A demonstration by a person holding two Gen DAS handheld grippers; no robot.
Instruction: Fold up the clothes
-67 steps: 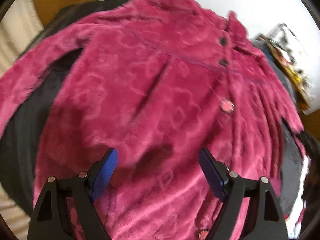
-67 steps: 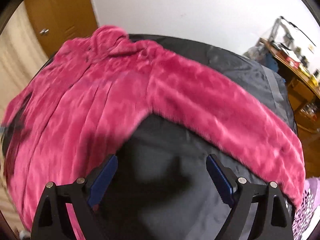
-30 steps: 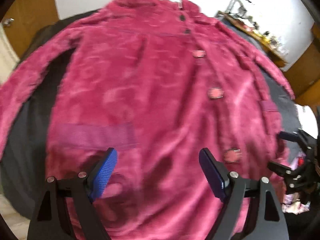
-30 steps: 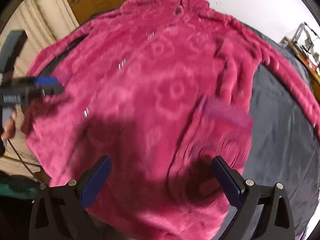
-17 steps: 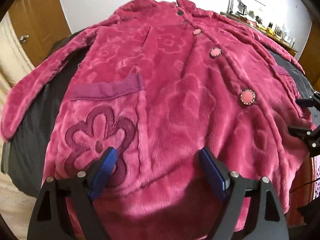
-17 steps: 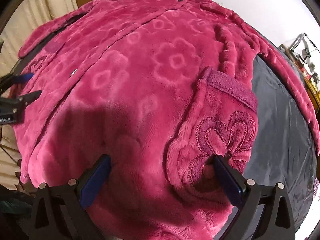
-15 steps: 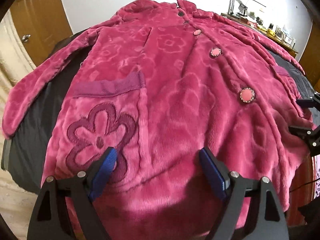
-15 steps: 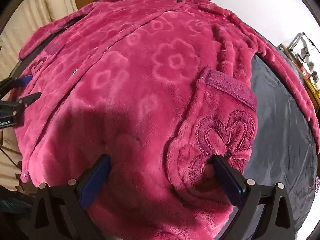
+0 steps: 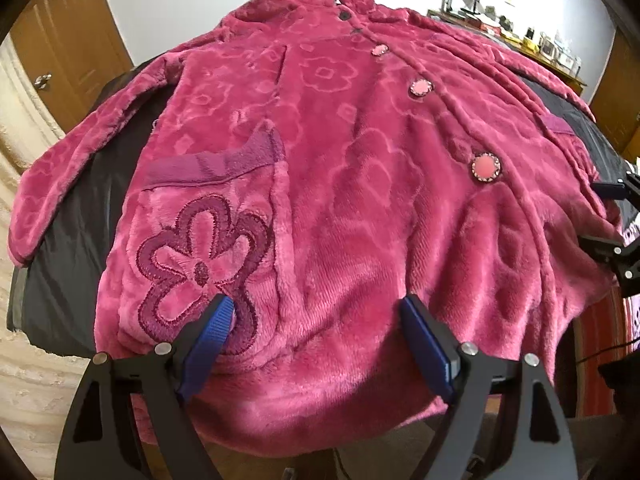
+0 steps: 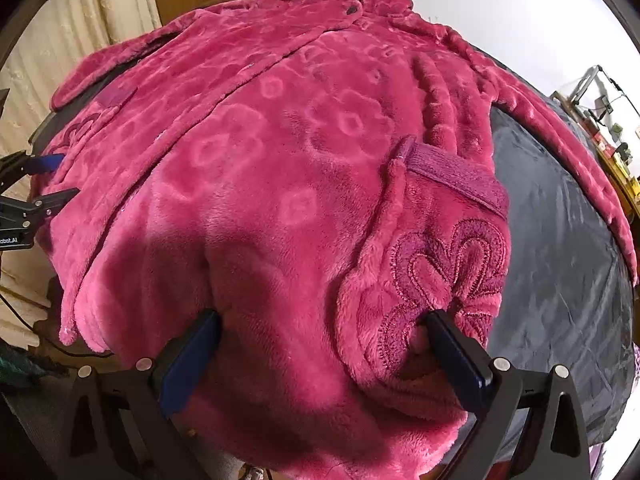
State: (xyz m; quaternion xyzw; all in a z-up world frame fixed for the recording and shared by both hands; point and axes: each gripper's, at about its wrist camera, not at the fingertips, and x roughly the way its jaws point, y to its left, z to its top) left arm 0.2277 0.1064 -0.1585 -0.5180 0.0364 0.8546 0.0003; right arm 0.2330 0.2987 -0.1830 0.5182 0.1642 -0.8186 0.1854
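Both tongs are spread wide over the hem of the pink fleece coat (image 9: 340, 184) lying buttoned-up on the dark bed cover (image 10: 560, 240): the left gripper (image 9: 316, 332) beside one flower pocket (image 9: 200, 256), the right gripper (image 10: 320, 344) apparently nudging the other. Each should pinch hem fabric, both layers, evenly. Visible: one coat, two pockets, three pink buttons.

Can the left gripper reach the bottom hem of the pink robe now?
Probably yes: the left gripper is open just above the pink robe, near its bottom hem, with nothing between them.
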